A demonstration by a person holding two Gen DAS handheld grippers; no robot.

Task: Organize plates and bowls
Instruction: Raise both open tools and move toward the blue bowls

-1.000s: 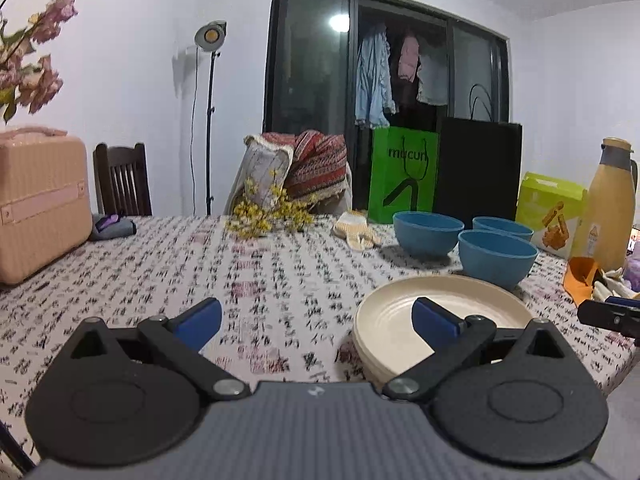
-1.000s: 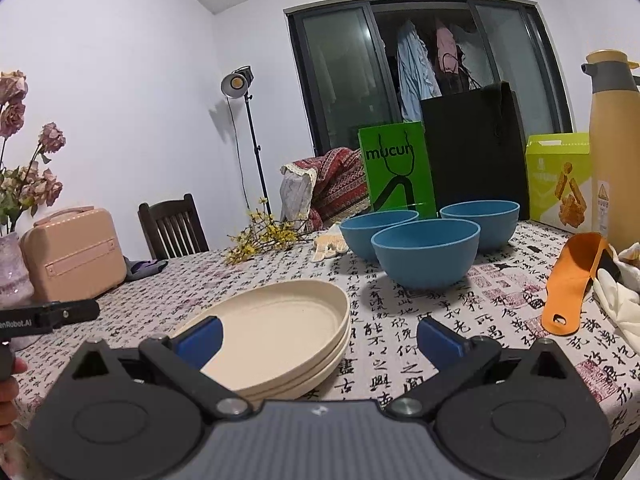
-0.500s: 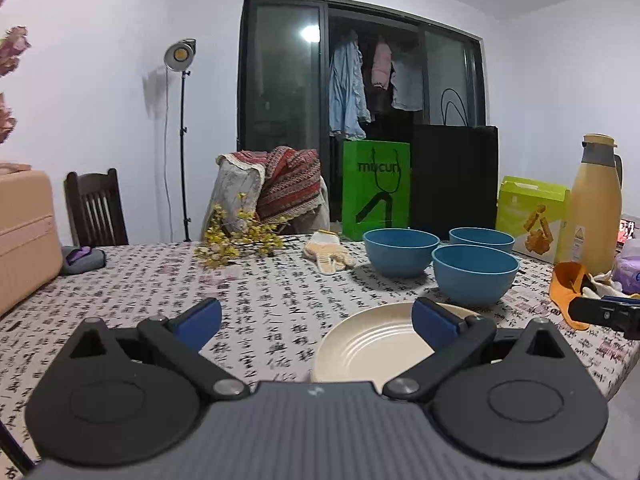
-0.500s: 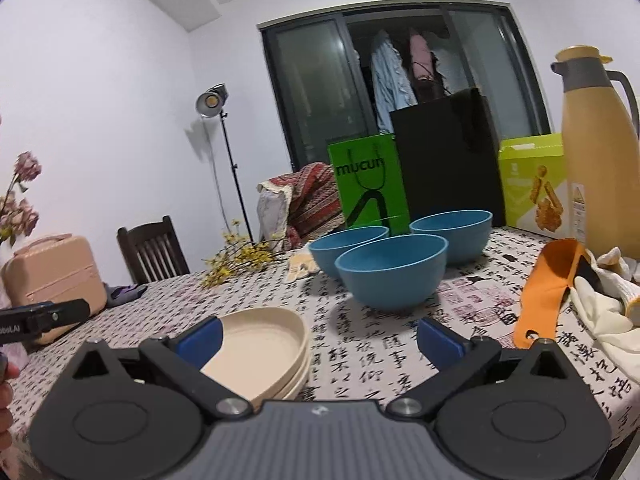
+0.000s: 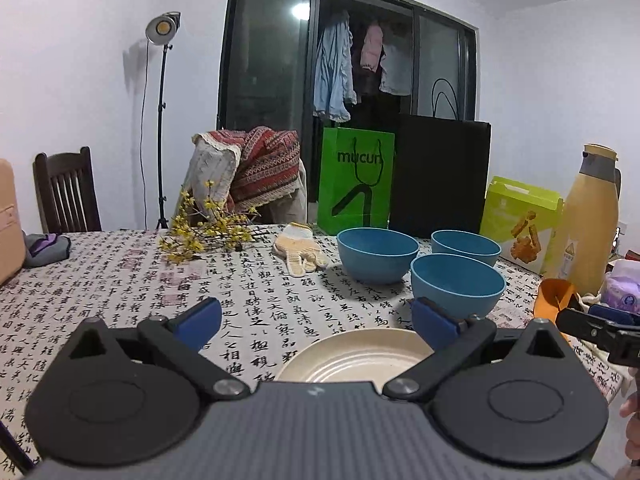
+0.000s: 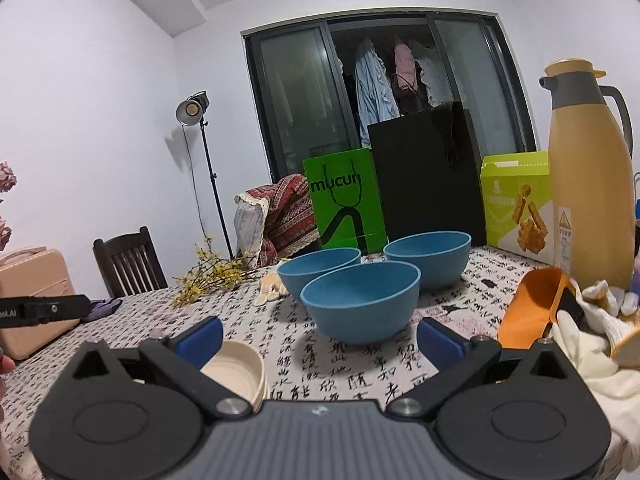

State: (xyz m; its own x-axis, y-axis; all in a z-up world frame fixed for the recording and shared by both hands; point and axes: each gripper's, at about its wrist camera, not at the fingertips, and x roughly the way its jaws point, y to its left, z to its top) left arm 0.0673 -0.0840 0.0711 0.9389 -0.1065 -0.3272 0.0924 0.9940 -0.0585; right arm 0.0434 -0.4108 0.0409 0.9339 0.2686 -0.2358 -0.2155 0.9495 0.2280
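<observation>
Over the last second the cream plates (image 5: 352,354) dropped lower in the left wrist view and slid partly behind the gripper body, where earlier they lay in full view to the right of centre. The three blue bowls (image 5: 456,284) shifted from the right edge toward the middle of that view. The pink case at the left edge moved almost out of frame, and the dried flowers there left it altogether. In the right wrist view the plates (image 6: 236,368) shrank to a small part showing beside the left finger (image 6: 200,338), and the nearest bowl (image 6: 360,300) came to stand between the fingers. The yellow flask (image 6: 588,184) loomed larger at the right.
</observation>
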